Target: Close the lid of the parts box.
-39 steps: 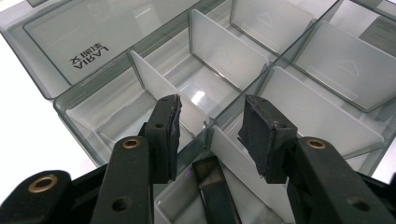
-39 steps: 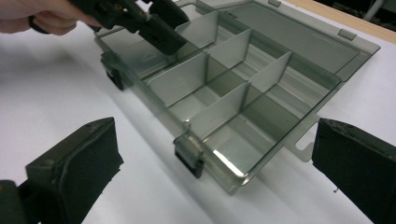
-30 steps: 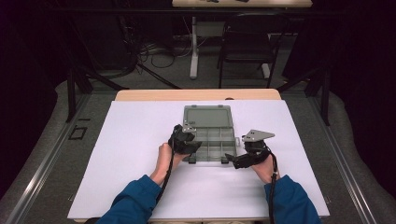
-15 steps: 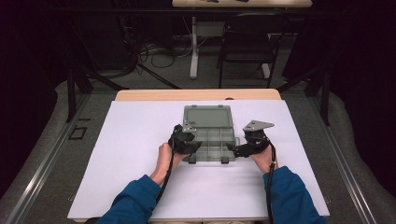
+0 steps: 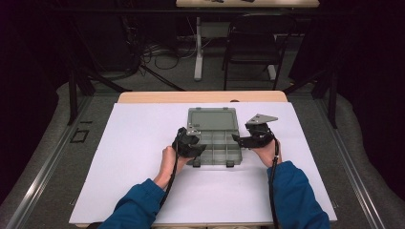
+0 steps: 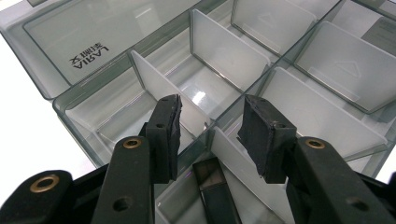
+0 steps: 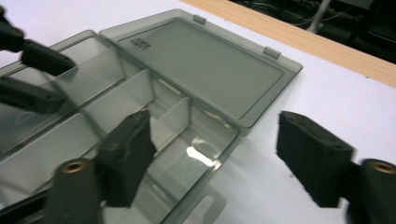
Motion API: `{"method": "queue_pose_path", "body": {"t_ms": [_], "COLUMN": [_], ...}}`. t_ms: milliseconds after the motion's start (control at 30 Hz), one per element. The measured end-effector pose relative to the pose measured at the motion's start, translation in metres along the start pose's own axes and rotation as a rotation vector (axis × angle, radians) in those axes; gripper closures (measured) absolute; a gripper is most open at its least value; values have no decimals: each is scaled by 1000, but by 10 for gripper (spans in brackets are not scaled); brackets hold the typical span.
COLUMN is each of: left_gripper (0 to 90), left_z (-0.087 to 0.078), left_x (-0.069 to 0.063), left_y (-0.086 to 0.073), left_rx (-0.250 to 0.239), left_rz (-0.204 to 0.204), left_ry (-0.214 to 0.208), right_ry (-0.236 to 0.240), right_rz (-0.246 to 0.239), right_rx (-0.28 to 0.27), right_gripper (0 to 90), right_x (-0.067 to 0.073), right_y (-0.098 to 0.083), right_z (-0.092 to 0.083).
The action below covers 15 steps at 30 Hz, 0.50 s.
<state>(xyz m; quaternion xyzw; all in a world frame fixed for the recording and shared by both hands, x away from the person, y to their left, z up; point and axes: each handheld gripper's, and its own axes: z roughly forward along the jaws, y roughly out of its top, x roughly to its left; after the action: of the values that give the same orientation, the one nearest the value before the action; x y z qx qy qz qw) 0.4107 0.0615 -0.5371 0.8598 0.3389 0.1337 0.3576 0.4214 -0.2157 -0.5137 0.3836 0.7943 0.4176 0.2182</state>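
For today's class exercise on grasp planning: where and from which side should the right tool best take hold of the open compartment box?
Probably the thin upright right end wall of the compartment box, approached from the right and above. The right tool, whose jaws have just been closing, already straddles that corner, one pad inside, one outside over the white table cover. The flat-lying lid offers less.

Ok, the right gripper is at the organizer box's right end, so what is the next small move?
Probably finish closing the right gripper on the organizer box end wall: its fingers straddle that wall and have just been closing, without pressing yet. The left gripper hangs open over a divider.
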Motion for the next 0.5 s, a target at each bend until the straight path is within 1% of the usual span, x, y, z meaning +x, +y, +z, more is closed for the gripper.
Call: {"method": "queue_pose_path", "body": {"t_ms": [33, 67, 167, 233, 300, 367, 400, 500], "left_gripper": [567, 567, 567, 567, 567, 567, 567, 567], "left_z": [0, 0, 0, 0, 0, 0, 0, 0], "left_x": [0, 0, 0, 0, 0, 0, 0, 0], "left_y": [0, 0, 0, 0, 0, 0, 0, 0], "left_rx": [0, 0, 0, 0, -1, -1, -1, -1], "left_rz": [1, 1, 0, 0, -2, -3, -2, -2], "left_ry": [0, 0, 1, 1, 0, 0, 1, 0], "right_ry": [-13, -33, -42, -47, -61, -76, -81, -96], "right_rz": [-1, 1, 13, 13, 12, 3, 8, -2], "right_rx": [-4, -2, 16, 30, 51, 69, 81, 112], "right_gripper": [394, 480, 656, 757, 833, 884, 900, 900], "right_x": [-2, -3, -9, -12, -14, -16, -17, -21], "right_y": [1, 2, 5, 7, 9, 10, 11, 13], "right_z": [1, 2, 5, 8, 12, 17, 19, 26]}}
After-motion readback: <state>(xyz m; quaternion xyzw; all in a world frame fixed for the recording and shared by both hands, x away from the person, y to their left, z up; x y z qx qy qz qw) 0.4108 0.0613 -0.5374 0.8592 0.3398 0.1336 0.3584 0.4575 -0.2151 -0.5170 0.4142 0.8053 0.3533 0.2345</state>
